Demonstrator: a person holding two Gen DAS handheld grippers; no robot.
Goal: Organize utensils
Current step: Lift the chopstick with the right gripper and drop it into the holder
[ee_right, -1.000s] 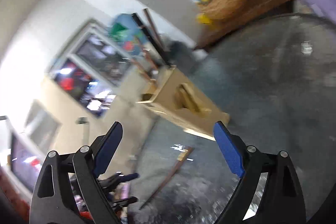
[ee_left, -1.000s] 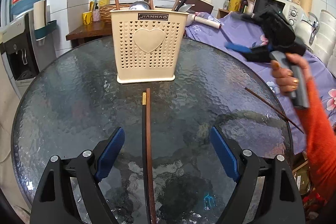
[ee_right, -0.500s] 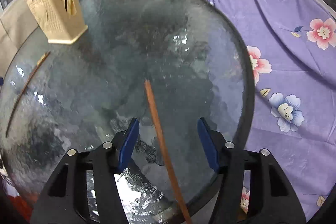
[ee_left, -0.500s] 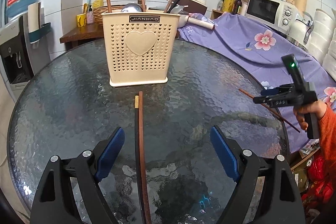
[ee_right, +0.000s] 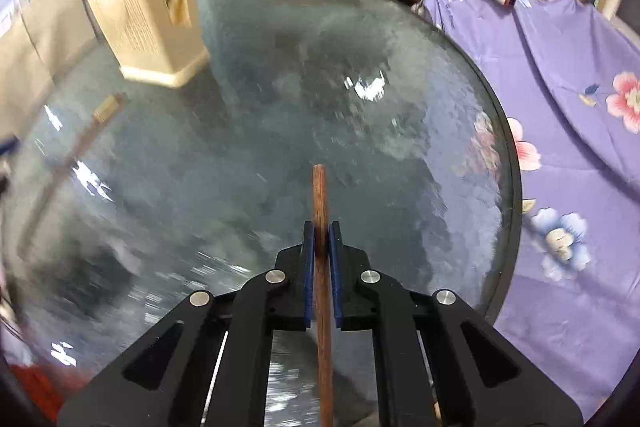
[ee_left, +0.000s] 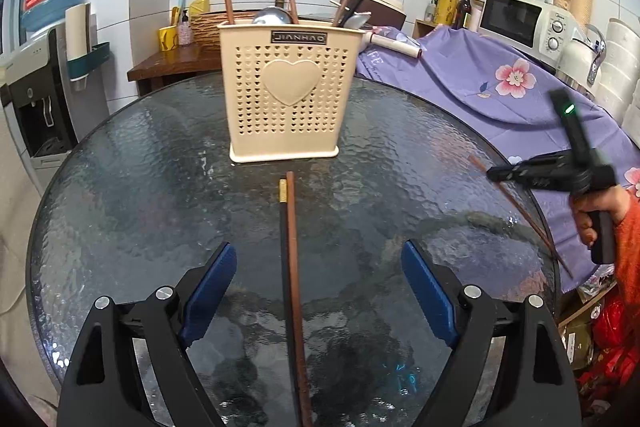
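Left wrist view shows 1 cream utensil holder (ee_left: 285, 98) standing on the round glass table (ee_left: 132, 163), with 4 stick handles and 2 spoon bowls poking above its rim. 2 chopsticks (ee_left: 291, 267) lie side by side on the glass in front of it, between the wide-apart pads of the left gripper (ee_left: 316, 301), which grips nothing. 1 more brown chopstick (ee_right: 321, 223) sits at the table's right edge, and the right gripper (ee_right: 320, 241) is clenched on it, its jaws having just closed from wide apart a second ago. Then that gripper was raised beside the holder; the left gripper has kept its place over the pair.
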